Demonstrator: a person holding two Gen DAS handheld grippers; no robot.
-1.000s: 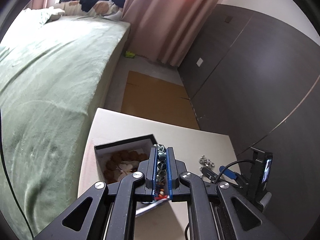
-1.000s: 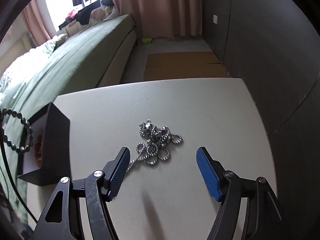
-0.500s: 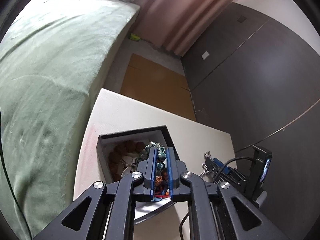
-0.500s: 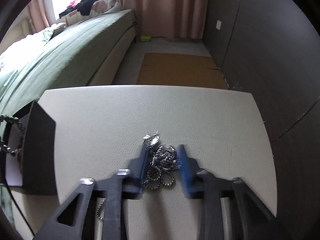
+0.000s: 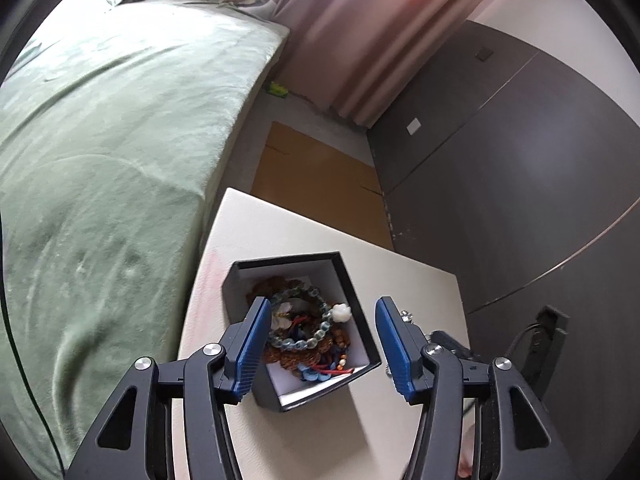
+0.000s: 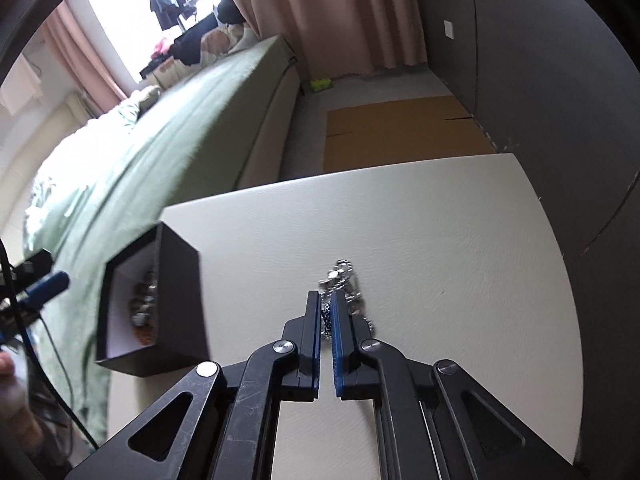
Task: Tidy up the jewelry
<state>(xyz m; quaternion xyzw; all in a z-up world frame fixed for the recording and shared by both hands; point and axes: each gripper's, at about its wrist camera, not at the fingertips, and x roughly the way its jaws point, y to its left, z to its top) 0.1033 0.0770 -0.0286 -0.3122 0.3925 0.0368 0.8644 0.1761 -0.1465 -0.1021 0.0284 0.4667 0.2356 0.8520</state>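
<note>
A black jewelry box (image 5: 352,292) with a white inside stands on the pale table (image 5: 272,236). It holds several bead bracelets; a blue-green bead bracelet (image 5: 316,318) lies on top. My left gripper (image 5: 320,336) is open and empty just above the box. In the right wrist view the box (image 6: 180,300) stands at the left. My right gripper (image 6: 327,312) is shut on a silver chain (image 6: 344,284) that lies bunched on the table (image 6: 440,240).
A bed with a green cover (image 5: 100,160) runs along the table's left side. A dark wardrobe wall (image 5: 520,160) stands at the right. A cardboard sheet (image 6: 400,132) lies on the floor beyond the table. Pink curtains (image 6: 340,12) hang at the back.
My left gripper opened and the blue-green bead bracelet dropped into the box. My right gripper closed on the silver chain.
</note>
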